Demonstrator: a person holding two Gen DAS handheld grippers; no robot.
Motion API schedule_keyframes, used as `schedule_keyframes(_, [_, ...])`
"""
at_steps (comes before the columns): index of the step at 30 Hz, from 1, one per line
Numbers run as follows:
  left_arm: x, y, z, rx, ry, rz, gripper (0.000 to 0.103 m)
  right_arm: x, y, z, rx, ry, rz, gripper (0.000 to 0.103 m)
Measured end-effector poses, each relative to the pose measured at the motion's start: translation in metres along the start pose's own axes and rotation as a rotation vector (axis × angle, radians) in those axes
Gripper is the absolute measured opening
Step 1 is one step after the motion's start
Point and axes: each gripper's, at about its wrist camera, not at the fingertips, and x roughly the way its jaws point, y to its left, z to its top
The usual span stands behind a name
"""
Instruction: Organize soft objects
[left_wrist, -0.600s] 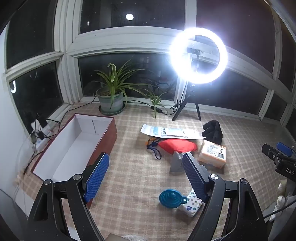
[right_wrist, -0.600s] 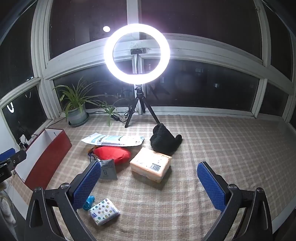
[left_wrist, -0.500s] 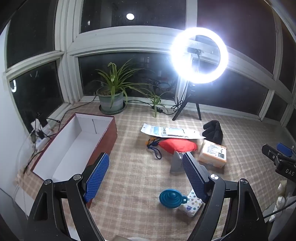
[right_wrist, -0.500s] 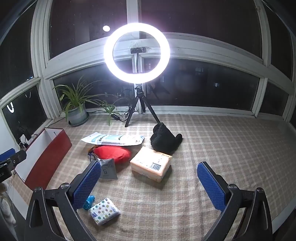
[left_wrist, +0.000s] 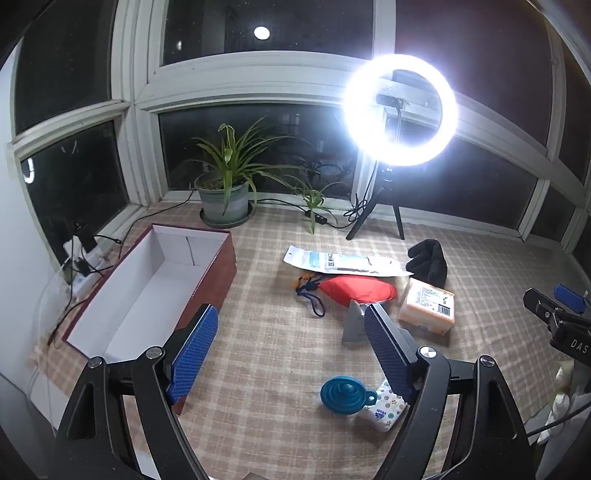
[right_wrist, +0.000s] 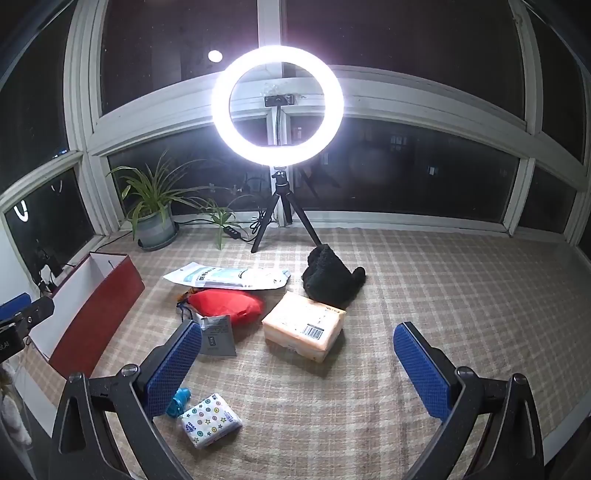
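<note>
Hovering with both pairs of fingers spread wide and empty, soft things scattered ahead on the checked mat.

Risking a hard pick: blue funnel (left_wrist: 346, 396) touching the tissue pack (right_wrist: 209, 419) beside the left gripper (left_wrist: 288, 354). Seen whole only from the left: box (left_wrist: 155, 291); from the right gripper (right_wrist: 295, 363): black hat (right_wrist: 330, 278).

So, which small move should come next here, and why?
Probably lower the right gripper onto the orange wrapped pack: its jaws stand open and empty, the pack lies nearest ahead between them, and the open red box holds nothing yet.
</note>
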Motion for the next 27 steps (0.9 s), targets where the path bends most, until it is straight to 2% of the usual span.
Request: schedule_keyframes(27, [-0.0052,0.0021,0.0016,-0.006,-0.008,0.001,0.082,-0.0046,0.0025,-0.0029,-0.009,-0.009,0.001,0.103])
